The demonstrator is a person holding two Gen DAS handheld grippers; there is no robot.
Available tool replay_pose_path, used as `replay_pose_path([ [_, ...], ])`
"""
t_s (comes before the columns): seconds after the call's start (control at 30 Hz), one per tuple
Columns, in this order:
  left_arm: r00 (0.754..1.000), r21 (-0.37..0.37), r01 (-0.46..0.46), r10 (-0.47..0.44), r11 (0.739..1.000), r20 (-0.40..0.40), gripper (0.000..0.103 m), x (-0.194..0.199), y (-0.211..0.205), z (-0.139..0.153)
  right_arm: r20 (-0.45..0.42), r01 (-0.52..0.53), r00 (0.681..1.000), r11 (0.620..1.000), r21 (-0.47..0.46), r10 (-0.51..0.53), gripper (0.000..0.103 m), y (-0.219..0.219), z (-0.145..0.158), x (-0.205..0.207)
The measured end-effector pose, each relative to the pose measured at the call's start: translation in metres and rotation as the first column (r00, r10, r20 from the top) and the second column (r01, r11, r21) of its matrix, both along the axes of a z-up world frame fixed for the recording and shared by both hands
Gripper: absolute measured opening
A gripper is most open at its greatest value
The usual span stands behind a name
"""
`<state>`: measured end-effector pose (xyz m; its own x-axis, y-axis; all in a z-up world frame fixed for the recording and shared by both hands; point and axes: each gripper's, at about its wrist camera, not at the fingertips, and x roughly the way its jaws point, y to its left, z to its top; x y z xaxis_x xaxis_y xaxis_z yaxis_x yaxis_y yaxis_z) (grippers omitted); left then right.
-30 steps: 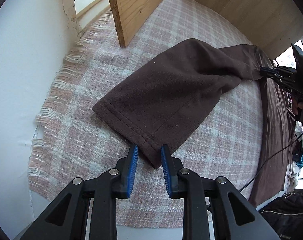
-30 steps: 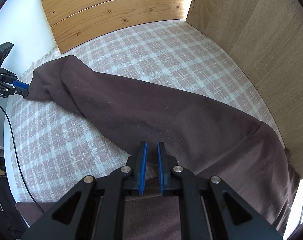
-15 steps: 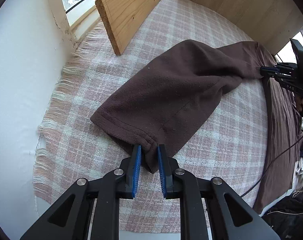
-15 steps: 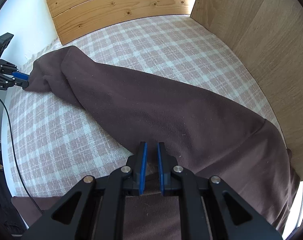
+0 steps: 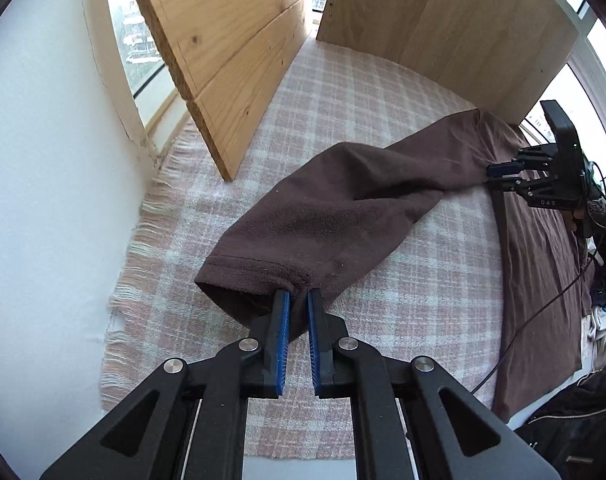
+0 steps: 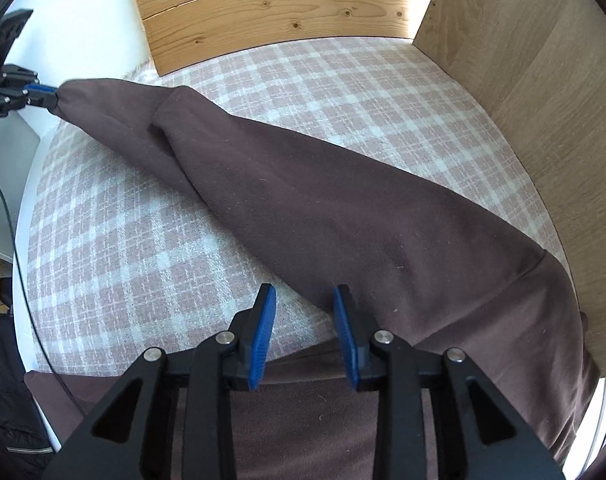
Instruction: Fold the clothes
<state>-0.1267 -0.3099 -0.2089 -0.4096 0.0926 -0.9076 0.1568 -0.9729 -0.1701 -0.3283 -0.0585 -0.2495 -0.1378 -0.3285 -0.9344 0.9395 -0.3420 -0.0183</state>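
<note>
Cuff (image 5: 259, 276) of brown garment (image 6: 343, 216) pinched by closing left hand-held gripper (image 5: 298, 300).

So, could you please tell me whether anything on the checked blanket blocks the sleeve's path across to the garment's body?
Nothing visible does. The left gripper, fingers closing, pinches the cuff of the brown sleeve; between it and the garment's body lies only bare checked blanket. The wooden boards stand behind.

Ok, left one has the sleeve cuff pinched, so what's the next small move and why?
Probably carry the cuff across toward the garment's body, folding the sleeve inward. The left gripper is closing on the cuff, already raised off the plaid blanket, while the right gripper's jaws are opening, empty.
</note>
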Motion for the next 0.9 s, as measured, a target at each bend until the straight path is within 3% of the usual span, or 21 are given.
replay_pose_path([
  [0.17,0.997,-0.083,0.074,-0.077,0.994,-0.022,0.008,-0.002,0.002,0.033,-0.035,-0.067,0.997,0.998,0.015,0.068,0.030,-0.020,-0.007,0.009],
  [0.23,0.994,-0.126,0.110,-0.111,0.986,0.000,0.008,-0.005,0.010,0.033,0.012,-0.062,0.998,0.998,0.001,0.062,0.029,-0.022,-0.006,0.002],
  [0.27,0.992,-0.145,0.128,-0.127,0.981,0.014,0.008,-0.006,0.013,0.031,0.042,-0.056,0.998,0.998,-0.014,0.057,0.026,-0.021,-0.003,-0.002],
  [0.3,0.989,-0.162,0.145,-0.143,0.976,0.029,0.008,-0.006,0.016,0.028,0.071,-0.050,0.996,0.998,-0.028,0.052,0.014,-0.020,-0.001,-0.007],
  [0.33,0.987,-0.170,0.160,-0.155,0.972,0.039,0.008,-0.005,0.017,0.027,0.093,-0.031,0.995,0.999,-0.034,0.034,0.005,-0.017,0.002,-0.013],
  [0.47,0.981,-0.157,0.191,-0.186,0.969,0.047,0.008,0.007,0.024,0.022,0.133,0.132,0.983,0.990,-0.038,-0.126,0.004,-0.005,0.007,-0.051],
  [0.6,0.972,-0.072,0.216,-0.208,0.974,0.106,0.008,0.028,0.037,-0.010,0.180,0.218,0.963,0.973,-0.073,-0.202,0.004,0.002,0.008,-0.071],
  [0.67,0.962,-0.039,0.226,-0.217,0.973,0.164,0.008,0.037,0.044,-0.035,0.158,0.202,0.969,0.976,-0.082,-0.188,0.004,0.000,0.011,-0.065],
  [0.73,0.952,-0.018,0.231,-0.222,0.973,0.212,0.001,0.045,0.051,-0.057,0.177,0.136,0.977,0.987,-0.081,-0.120,0.010,-0.006,0.014,-0.050],
  [0.8,0.954,-0.001,0.221,-0.216,0.975,0.210,0.001,0.047,0.052,-0.064,0.187,0.068,0.981,0.995,-0.069,-0.054,0.020,-0.015,0.014,-0.034],
  [0.83,0.957,0.008,0.212,-0.209,0.977,0.201,0.000,0.047,0.052,-0.064,0.162,0.025,0.987,0.998,-0.062,-0.015,0.026,-0.021,0.013,-0.023],
  [0.9,0.960,0.001,0.208,-0.204,0.978,0.190,0.000,0.046,0.051,-0.061,0.093,-0.038,0.995,0.999,-0.033,0.041,0.028,-0.032,0.009,-0.008],
])
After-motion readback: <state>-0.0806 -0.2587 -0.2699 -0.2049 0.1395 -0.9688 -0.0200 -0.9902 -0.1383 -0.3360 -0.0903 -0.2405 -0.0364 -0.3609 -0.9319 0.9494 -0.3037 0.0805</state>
